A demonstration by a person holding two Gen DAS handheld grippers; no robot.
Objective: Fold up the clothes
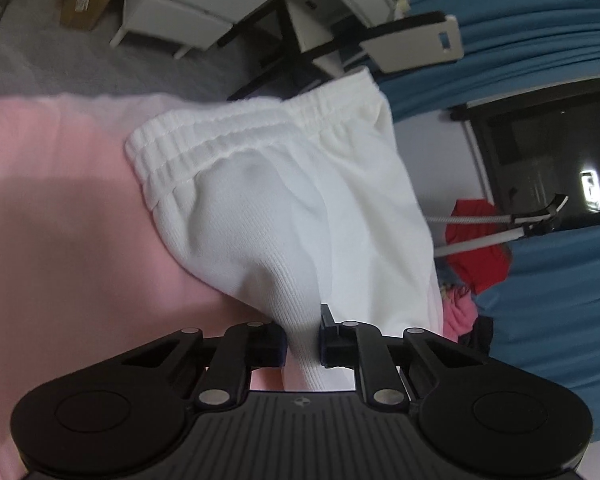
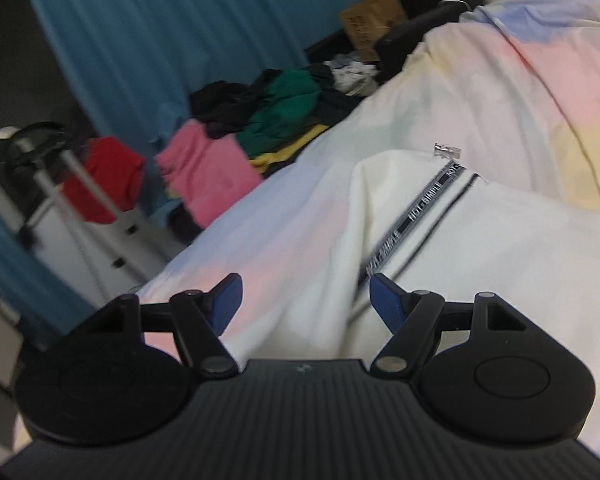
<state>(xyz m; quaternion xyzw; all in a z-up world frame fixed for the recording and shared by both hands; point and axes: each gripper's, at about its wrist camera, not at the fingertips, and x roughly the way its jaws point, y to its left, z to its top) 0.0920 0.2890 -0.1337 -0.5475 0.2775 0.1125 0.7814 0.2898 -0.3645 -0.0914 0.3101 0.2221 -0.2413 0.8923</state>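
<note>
In the left wrist view, the left gripper (image 1: pixel 303 340) at the lower centre has its jaws pinched tight on a gathered fold of white shorts (image 1: pixel 284 200), which rise from the grip through the middle of the frame, the elastic waistband (image 1: pixel 236 136) running across the upper centre above a pink bedsheet (image 1: pixel 60 220) on the left. In the right wrist view, the right gripper (image 2: pixel 306 300) at the lower centre has its blue-padded jaws spread wide and holds nothing; beneath and beyond it the white garment (image 2: pixel 480 260), with a lettered dark stripe (image 2: pixel 416 220), lies across the centre and right of the frame. A pile of unfolded clothes (image 2: pixel 260 132) sits at upper centre. To fold well, the free gripper should probably take the opposite edge, so both lift evenly and the cloth falls flat without bunching.
</note>
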